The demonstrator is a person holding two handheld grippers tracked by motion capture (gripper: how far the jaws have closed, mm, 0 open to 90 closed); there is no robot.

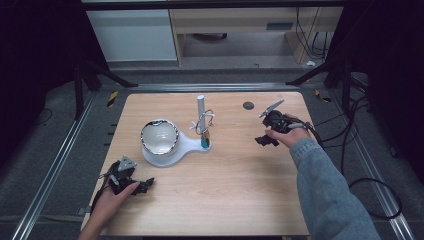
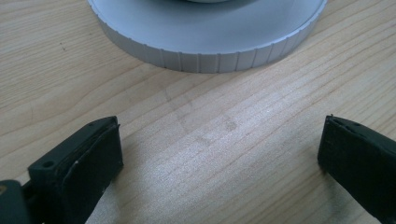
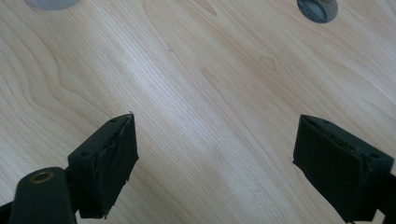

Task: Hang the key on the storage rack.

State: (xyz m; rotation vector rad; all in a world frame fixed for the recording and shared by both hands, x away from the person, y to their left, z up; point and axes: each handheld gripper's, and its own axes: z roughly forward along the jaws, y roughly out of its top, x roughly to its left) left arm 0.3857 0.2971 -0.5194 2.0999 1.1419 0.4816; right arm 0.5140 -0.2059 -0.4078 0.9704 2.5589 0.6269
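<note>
A light wooden table (image 1: 225,175) stands on a grey floor, framed by metal rails (image 1: 55,165) along its sides. On it sits a white base (image 1: 172,152) carrying a shiny round bowl (image 1: 159,136), with an upright white post (image 1: 200,106) at its narrow end; a small dark round disc (image 1: 248,105) lies near the far edge. Beyond the table stand a white cabinet (image 1: 132,35) and pale wooden furniture (image 1: 240,22), and black cables (image 1: 367,150) trail over the floor at the right.

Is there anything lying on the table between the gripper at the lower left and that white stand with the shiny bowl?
Nothing visible does. The left gripper is open, and in its own view bare wood runs from between its jaws up to the ribbed edge of the white stand. In the high view, the table between them looks bare too.
</note>
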